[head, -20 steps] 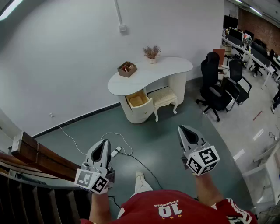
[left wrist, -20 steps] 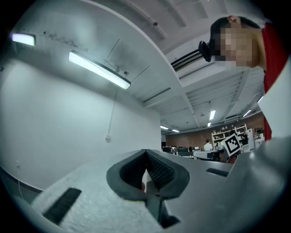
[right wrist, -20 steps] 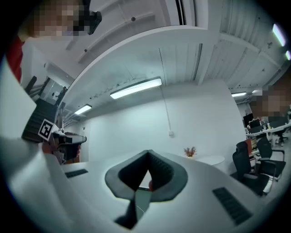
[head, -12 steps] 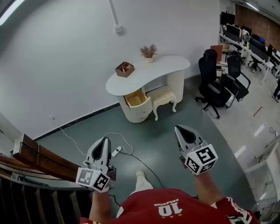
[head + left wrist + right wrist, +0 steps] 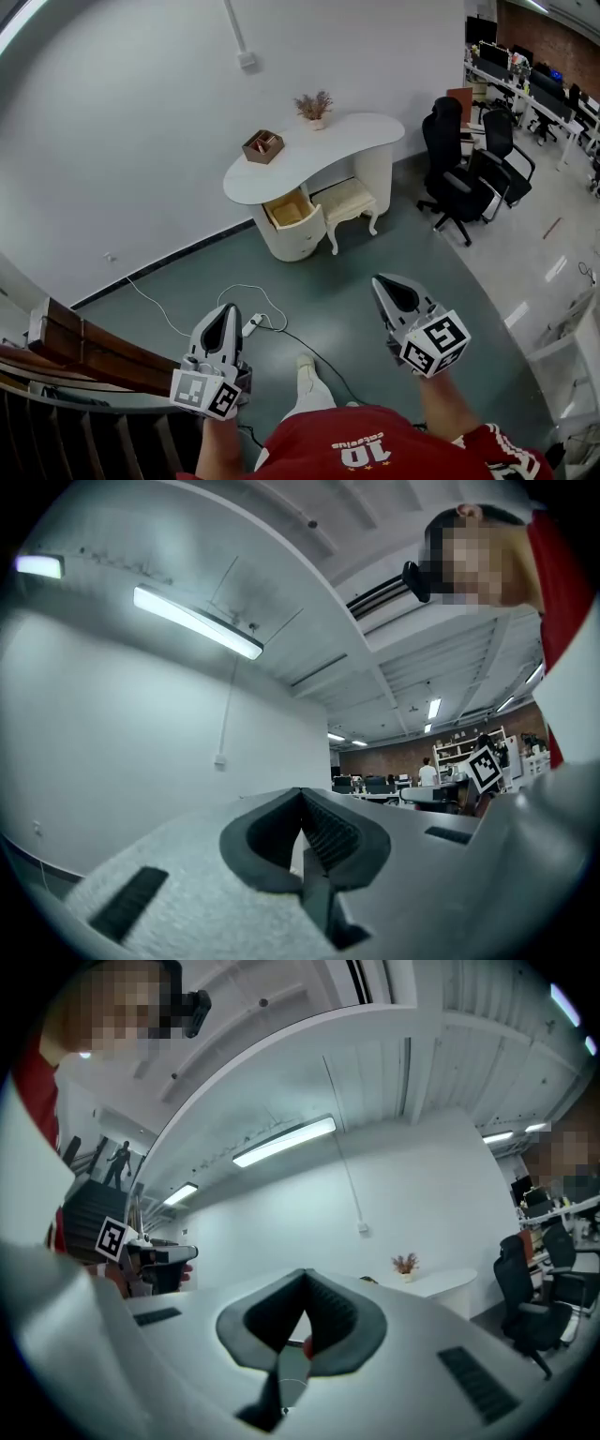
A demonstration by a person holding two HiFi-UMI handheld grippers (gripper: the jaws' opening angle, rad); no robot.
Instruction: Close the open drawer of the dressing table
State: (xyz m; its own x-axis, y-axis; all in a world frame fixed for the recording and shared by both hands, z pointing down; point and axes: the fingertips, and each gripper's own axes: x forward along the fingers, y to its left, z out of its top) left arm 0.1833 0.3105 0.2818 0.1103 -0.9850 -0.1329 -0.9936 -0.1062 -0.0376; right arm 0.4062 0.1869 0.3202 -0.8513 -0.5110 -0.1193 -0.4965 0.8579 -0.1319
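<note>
The white dressing table [image 5: 323,148] stands against the far wall, well ahead of me. Its drawer [image 5: 291,212] under the left end is pulled out and shows a tan inside. My left gripper [image 5: 227,313] and right gripper [image 5: 382,281] are held out low in front of me, far short of the table, both shut and empty. In the left gripper view the left gripper [image 5: 302,795] has its pads together. In the right gripper view the right gripper [image 5: 305,1277] is also closed, and the table [image 5: 448,1283] shows beyond it.
A cushioned stool [image 5: 349,200] stands under the table. A wooden box [image 5: 262,145] and a dried-flower vase [image 5: 314,105] sit on top. Black office chairs [image 5: 464,173] are to the right, a cable and power strip [image 5: 249,324] lie on the floor, and a wooden handrail [image 5: 89,347] runs at the left.
The person's shoe has come forward on the floor and the view has shifted a little. Both grippers stay shut and keep their place in front of the body.
</note>
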